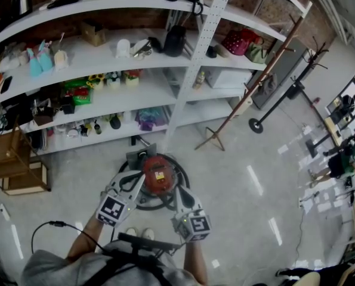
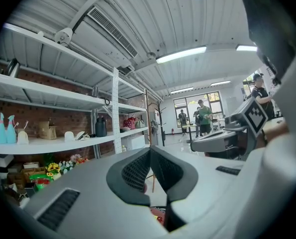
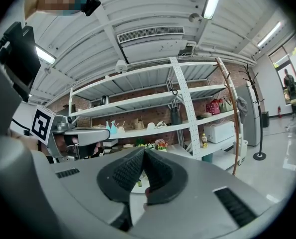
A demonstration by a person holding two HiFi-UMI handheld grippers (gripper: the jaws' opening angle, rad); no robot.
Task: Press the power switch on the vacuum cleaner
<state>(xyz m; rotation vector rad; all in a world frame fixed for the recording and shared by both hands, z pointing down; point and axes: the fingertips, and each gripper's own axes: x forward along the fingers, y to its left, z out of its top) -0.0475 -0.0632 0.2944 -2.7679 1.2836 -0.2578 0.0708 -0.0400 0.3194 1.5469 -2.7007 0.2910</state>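
Observation:
The vacuum cleaner [image 1: 158, 173] is a red round canister with a yellow label, standing on the floor inside a black ring of hose, just ahead of my feet. My left gripper [image 1: 140, 180] hangs over its left side and my right gripper [image 1: 170, 190] over its near right side; touch cannot be told. In the left gripper view the jaws meet at their tips [image 2: 149, 151], with a sliver of red vacuum [image 2: 158, 216] below them. In the right gripper view the jaws [image 3: 144, 151] also meet at the tips. Neither holds anything. The switch is not discernible.
White shelving [image 1: 165, 70] full of small items runs behind the vacuum. A wooden coat rack [image 1: 249, 94] leans at its right, a black stand [image 1: 284, 94] beyond. Wooden crates [image 1: 13, 159] sit at left, a black cable [image 1: 52, 225] on the floor. People stand at far right [image 1: 344, 154].

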